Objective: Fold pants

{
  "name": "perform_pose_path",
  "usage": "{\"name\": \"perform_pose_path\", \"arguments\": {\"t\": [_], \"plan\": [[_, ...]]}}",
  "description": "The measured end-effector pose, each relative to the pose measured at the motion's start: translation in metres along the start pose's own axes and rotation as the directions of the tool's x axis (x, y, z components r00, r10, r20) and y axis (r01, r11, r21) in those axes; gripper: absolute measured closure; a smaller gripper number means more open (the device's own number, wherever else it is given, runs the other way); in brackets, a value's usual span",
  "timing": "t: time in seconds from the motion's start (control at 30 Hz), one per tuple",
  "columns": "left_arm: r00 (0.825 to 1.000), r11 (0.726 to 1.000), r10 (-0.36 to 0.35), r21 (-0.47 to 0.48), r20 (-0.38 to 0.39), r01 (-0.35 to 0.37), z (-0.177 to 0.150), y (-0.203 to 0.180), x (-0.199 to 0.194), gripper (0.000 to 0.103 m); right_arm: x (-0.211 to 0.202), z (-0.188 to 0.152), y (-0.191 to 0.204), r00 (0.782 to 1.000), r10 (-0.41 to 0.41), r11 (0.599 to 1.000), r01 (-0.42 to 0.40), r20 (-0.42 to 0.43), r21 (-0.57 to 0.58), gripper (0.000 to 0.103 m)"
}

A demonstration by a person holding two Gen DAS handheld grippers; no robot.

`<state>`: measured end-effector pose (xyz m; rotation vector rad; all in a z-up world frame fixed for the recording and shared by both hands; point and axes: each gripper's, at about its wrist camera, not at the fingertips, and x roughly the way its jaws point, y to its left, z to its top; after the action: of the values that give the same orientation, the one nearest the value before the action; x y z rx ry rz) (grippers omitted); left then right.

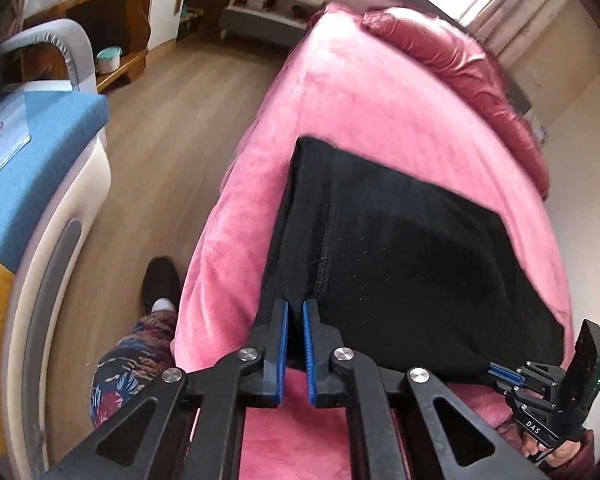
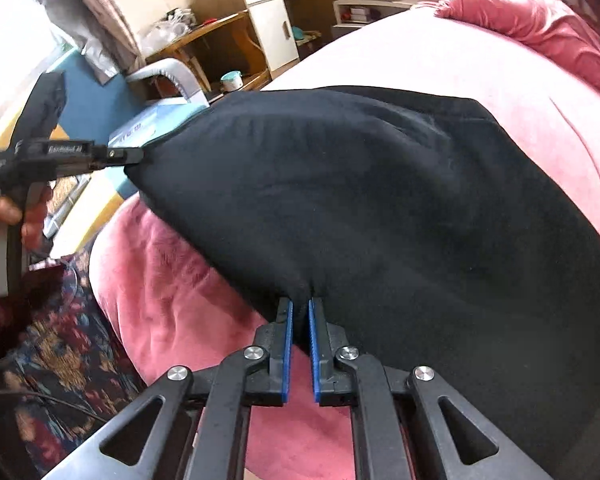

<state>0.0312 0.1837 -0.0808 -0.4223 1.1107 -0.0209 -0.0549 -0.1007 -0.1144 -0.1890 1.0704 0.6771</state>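
Both claws, left (image 1: 295,308) and right (image 2: 300,306), are clamping the pants' (image 1: 400,240) near edge on the bed (image 1: 340,100), probably readying to carry it across into a fold.

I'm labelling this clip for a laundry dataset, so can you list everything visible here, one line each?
pants: one, black, folded flat on the bed, near edge pinched at both corners
bed cover: one, pink, spread over the bed
quilt: one, darker pink, bunched at the far end
sofa: one, blue, white and yellow, left of the bed
wooden shelf unit: one, brown, by the far wall
white cabinet: one, beside the shelves
lidded jar: one, white with teal lid, low shelf
floor: wood-look
left tongs: shut on pants
right tongs: shut on pants
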Motion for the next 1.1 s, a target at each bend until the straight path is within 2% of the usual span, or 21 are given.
{"name": "perform_pose_path", "arguments": {"t": [0.07,0.17,0.2,0.23,0.27,0.3,0.37,0.4,0.47,0.53,0.6,0.63,0.73,0.83,0.97,1.03,1.1], "plan": [[0.998,0.999,0.045,0.015,-0.04,-0.044,-0.003,-0.003,0.011,0.091,0.009,-0.006,-0.005,1.0,0.003,1.0,-0.003,-0.025,0.019,0.092],[0.997,0.996,0.079,0.046,-0.025,-0.078,-0.003,-0.01,0.007,0.084,0.008,-0.007,-0.011,0.999,0.04,0.998,-0.039,-0.018,0.054,0.085],[0.994,0.993,0.108,0.054,-0.008,-0.107,-0.001,-0.012,0.002,0.08,0.005,-0.007,-0.015,0.998,0.06,0.996,-0.059,-0.016,0.07,0.074],[0.993,0.991,0.118,0.057,0.01,-0.118,0.001,-0.013,-0.003,0.08,0.002,-0.007,-0.018,0.997,0.07,0.994,-0.069,-0.016,0.08,0.065],[0.992,0.991,0.121,0.061,0.033,-0.123,0.003,-0.014,-0.01,0.08,-0.003,-0.007,-0.021,0.996,0.088,0.992,-0.087,-0.01,0.09,0.049],[0.988,0.987,0.139,0.069,0.073,-0.144,0.006,-0.018,-0.019,0.079,-0.009,-0.006,-0.025,0.994,0.106,0.989,-0.105,0.004,0.101,0.046],[0.985,0.985,0.124,0.107,0.123,-0.137,0.009,-0.028,-0.03,0.079,-0.016,0.003,-0.033,0.993,0.107,0.985,-0.111,0.039,0.129,0.046],[0.988,0.986,0.082,0.133,0.134,-0.1,0.012,-0.036,-0.032,0.078,-0.021,0.007,-0.041,0.994,0.092,0.984,-0.1,0.063,0.15,0.046],[0.991,0.983,0.03,0.175,0.132,-0.053,0.012,-0.05,-0.029,0.077,-0.027,0.016,-0.056,0.992,0.067,0.977,-0.086,0.103,0.197,0.046],[0.993,0.971,0.01,0.236,0.114,-0.037,0.01,-0.069,-0.016,0.077,-0.029,0.027,-0.072,0.991,0.036,0.97,-0.065,0.128,0.235,0.047],[0.996,0.96,0.005,0.278,0.094,-0.031,0.006,-0.084,-0.001,0.077,-0.027,0.041,-0.084,0.99,0.01,0.965,-0.046,0.142,0.259,0.06],[0.996,0.954,0.0,0.298,0.087,-0.026,0.005,-0.092,0.007,0.077,-0.024,0.049,-0.088,0.99,0.005,0.962,-0.044,0.142,0.268,0.063],[0.997,0.942,0.0,0.335,0.071,-0.024,0.004,-0.11,0.028,0.077,-0.015,0.071,-0.098,0.991,0.001,0.96,-0.039,0.136,0.277,0.066],[0.997,0.927,0.007,0.375,0.075,-0.034,0.002,-0.124,0.041,0.077,-0.002,0.09,-0.1,0.993,-0.035,0.966,0.005,0.111,0.259,0.066],[0.996,0.919,0.07,0.386,0.058,-0.087,0.004,-0.129,0.06,0.076,0.023,0.108,-0.108,0.988,-0.148,0.958,0.131,0.051,0.255,0.066],[0.994,0.917,0.097,0.383,0.052,-0.109,0.006,-0.125,0.071,0.076,0.035,0.113,-0.114,0.982,-0.186,0.95,0.174,0.021,0.257,0.067],[0.993,0.921,0.111,0.372,0.041,-0.119,0.006,-0.12,0.08,0.076,0.042,0.117,-0.118,0.975,-0.22,0.947,0.207,0.025,0.247,0.068]]}}
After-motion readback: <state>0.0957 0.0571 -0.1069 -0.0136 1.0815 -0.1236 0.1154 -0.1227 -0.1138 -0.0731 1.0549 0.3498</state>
